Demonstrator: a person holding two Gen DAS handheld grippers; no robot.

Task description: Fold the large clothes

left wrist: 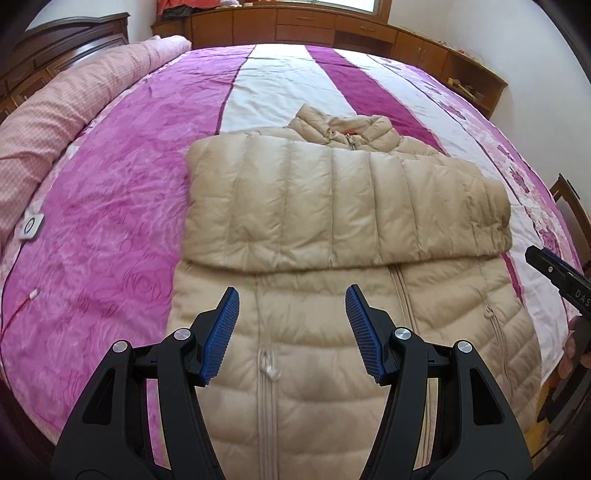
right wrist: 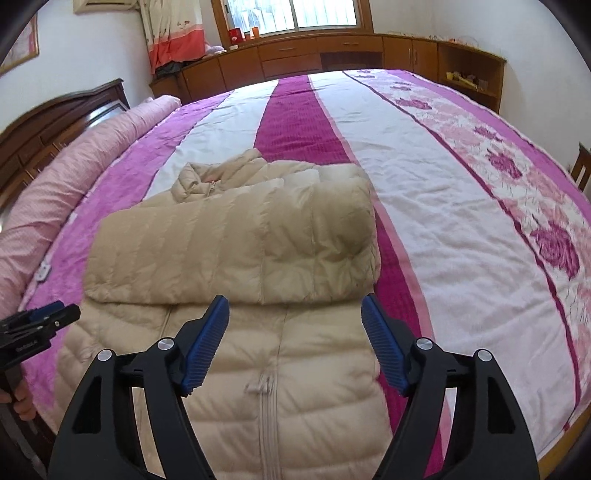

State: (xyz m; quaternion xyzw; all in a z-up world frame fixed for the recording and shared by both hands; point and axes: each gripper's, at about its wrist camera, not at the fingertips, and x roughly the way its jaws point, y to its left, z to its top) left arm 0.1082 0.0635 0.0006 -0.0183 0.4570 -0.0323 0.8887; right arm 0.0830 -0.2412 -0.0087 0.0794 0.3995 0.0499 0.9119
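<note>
Currently the beige puffer jacket (left wrist: 332, 258) lies front-up on the striped pink bedspread (left wrist: 110, 221), zipper closed, collar toward the far side. Both sleeves are folded across the chest in a thick band. Left gripper (left wrist: 291, 332) hovers above the lower front, jaws apart, nothing between the pads. Right gripper (right wrist: 295, 343) likewise hovers over the hem area, jaws wide, empty.

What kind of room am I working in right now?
Most likely a home bedroom: the beige puffer jacket lies on a large bed with a dark headboard, and wooden cabinets run under a window.
</note>
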